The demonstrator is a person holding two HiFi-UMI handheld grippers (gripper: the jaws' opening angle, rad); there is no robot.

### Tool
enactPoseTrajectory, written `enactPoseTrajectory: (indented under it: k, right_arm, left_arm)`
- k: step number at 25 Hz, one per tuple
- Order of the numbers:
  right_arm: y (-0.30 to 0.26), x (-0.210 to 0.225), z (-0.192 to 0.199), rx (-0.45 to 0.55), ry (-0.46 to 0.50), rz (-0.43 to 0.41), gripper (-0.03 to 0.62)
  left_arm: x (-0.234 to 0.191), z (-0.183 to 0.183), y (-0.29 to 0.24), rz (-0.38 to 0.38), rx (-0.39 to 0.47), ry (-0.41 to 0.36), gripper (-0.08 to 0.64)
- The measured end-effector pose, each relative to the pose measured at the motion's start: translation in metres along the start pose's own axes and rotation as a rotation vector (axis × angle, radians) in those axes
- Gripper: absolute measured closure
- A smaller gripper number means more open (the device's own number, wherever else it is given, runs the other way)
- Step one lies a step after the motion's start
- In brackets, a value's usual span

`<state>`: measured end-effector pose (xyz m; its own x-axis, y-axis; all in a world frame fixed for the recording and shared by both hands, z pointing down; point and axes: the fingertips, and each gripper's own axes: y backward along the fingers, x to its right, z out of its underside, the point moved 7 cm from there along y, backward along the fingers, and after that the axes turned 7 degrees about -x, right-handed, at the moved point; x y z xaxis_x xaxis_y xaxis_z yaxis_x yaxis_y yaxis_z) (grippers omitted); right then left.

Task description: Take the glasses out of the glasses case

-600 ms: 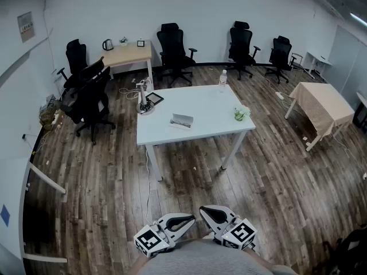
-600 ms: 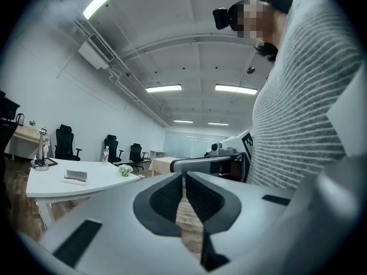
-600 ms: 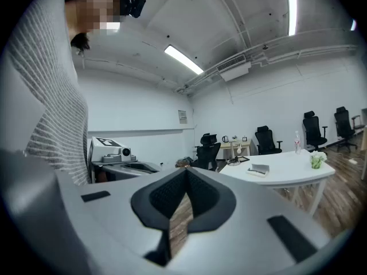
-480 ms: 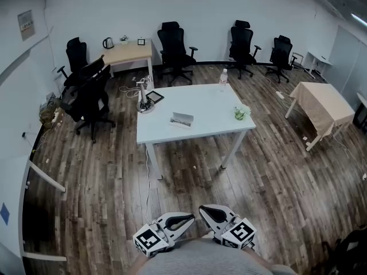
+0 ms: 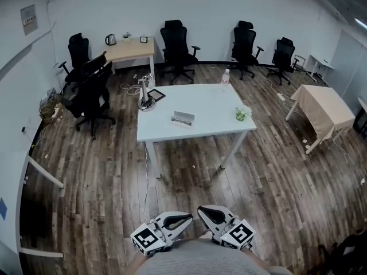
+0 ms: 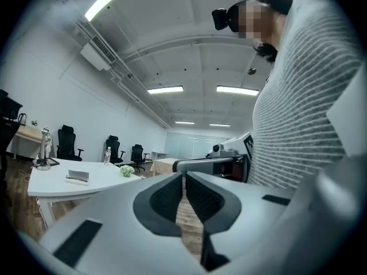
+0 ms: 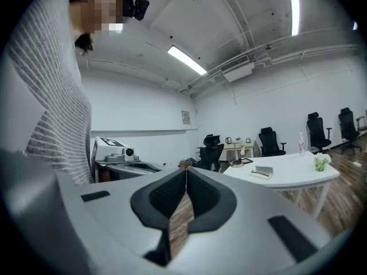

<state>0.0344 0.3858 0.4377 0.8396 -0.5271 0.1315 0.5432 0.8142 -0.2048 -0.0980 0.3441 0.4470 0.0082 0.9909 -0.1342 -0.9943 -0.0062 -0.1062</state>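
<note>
White table (image 5: 212,109) holds the glasses case (image 5: 182,118) at your twelve o'clock, well apart, its long axis nine-to-three. Your left gripper (image 5: 187,217) and right gripper (image 5: 202,211) are closed on nothing, about equally near.

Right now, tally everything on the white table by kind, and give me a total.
On the white table:
Grey rectangular glasses case: 1
Clear plastic bottle: 1
Small green plant: 1
Flat black square panel: 1
Thin stand on a round base: 1
Total: 5
</note>
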Motion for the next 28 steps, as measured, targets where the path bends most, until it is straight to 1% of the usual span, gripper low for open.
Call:
enactPoseTrajectory:
  k: [2, 6, 9, 13, 15, 18, 20, 21, 24, 26, 28]
  right_arm:
    - [-0.002, -0.003, 0.0, -0.006, -0.006, -0.026, 0.577]
    - [-0.012, -0.008, 0.005, -0.062, 0.013, -0.057, 0.575]
    - [-0.019, -0.012, 0.005, -0.07, 0.022, -0.079, 0.575]
    - [-0.031, -0.018, 0.005, -0.058, 0.035, -0.093, 0.575]
    - [-0.036, -0.022, 0.005, -0.056, 0.042, -0.1, 0.575]
    - [-0.043, -0.025, 0.009, -0.092, 0.045, -0.113, 0.567]
    - [-0.049, -0.023, 0.011, -0.117, 0.038, -0.124, 0.514]
    - [-0.052, -0.021, 0.011, -0.123, 0.036, -0.129, 0.506]
    - [-0.065, -0.011, 0.009, -0.124, 0.041, -0.141, 0.503]
    - [-0.077, -0.003, 0.005, -0.11, 0.038, -0.149, 0.503]
    - [-0.091, 0.01, 0.0, -0.093, 0.023, -0.154, 0.503]
  left_arm:
    - [0.001, 0.001, 0.0, 0.001, -0.014, 0.007, 0.548]
    - [-0.001, 0.0, 0.003, 0.008, -0.021, 0.004, 0.548]
    - [-0.002, 0.001, 0.008, 0.006, -0.021, 0.001, 0.548]
    - [-0.007, 0.007, 0.021, -0.026, -0.027, 0.001, 0.548]
    - [-0.009, 0.009, 0.029, -0.045, -0.015, 0.006, 0.548]
    - [-0.011, 0.016, 0.036, -0.056, -0.012, 0.034, 0.548]
    - [-0.012, 0.019, 0.036, -0.055, -0.014, 0.043, 0.548]
    - [-0.015, 0.02, 0.036, -0.054, -0.015, 0.044, 0.548]
    - [-0.028, 0.019, 0.035, -0.059, -0.026, 0.036, 0.548]
    - [-0.042, 0.016, 0.035, -0.077, -0.028, 0.015, 0.548]
    - [-0.058, 0.014, 0.036, -0.099, -0.033, 0.019, 0.548]
